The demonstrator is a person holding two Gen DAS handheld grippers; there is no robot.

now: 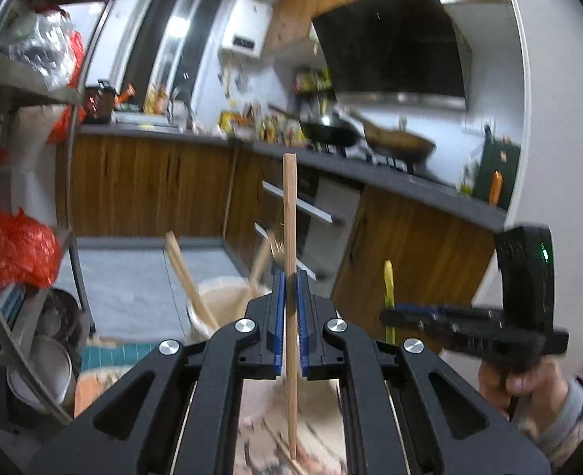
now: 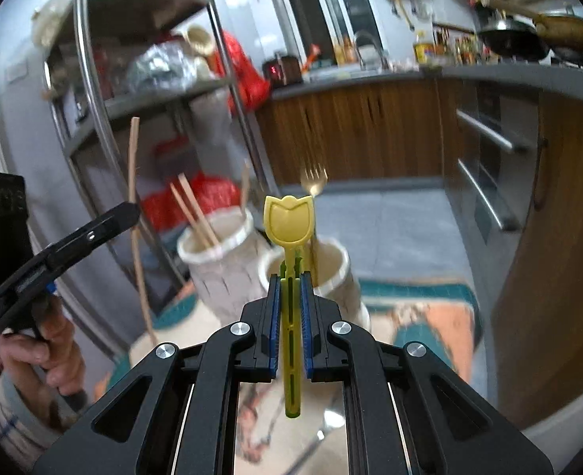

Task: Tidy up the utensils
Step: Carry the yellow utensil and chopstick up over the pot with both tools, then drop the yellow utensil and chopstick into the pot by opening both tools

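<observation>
My left gripper (image 1: 290, 277) is shut on a wooden chopstick (image 1: 290, 213) that stands upright between its blue pads. It also shows in the right wrist view (image 2: 135, 182), held by the left gripper (image 2: 131, 209). My right gripper (image 2: 290, 277) is shut on a yellow tulip-shaped plastic spoon (image 2: 288, 219), held upright. That spoon shows in the left wrist view (image 1: 388, 281), held by the right gripper (image 1: 386, 312). Two cream utensil holders stand ahead: one (image 2: 228, 265) holds wooden chopsticks (image 2: 196, 213), the other (image 2: 331, 273) holds a gold fork (image 2: 314, 182).
A patterned mat (image 2: 430, 316) lies under the holders. A metal shelf rack (image 2: 105, 79) with bags and pots stands to the left. Wooden kitchen cabinets (image 2: 370, 130) and a dark counter (image 1: 370, 174) with pans (image 1: 331, 130) run behind and to the right.
</observation>
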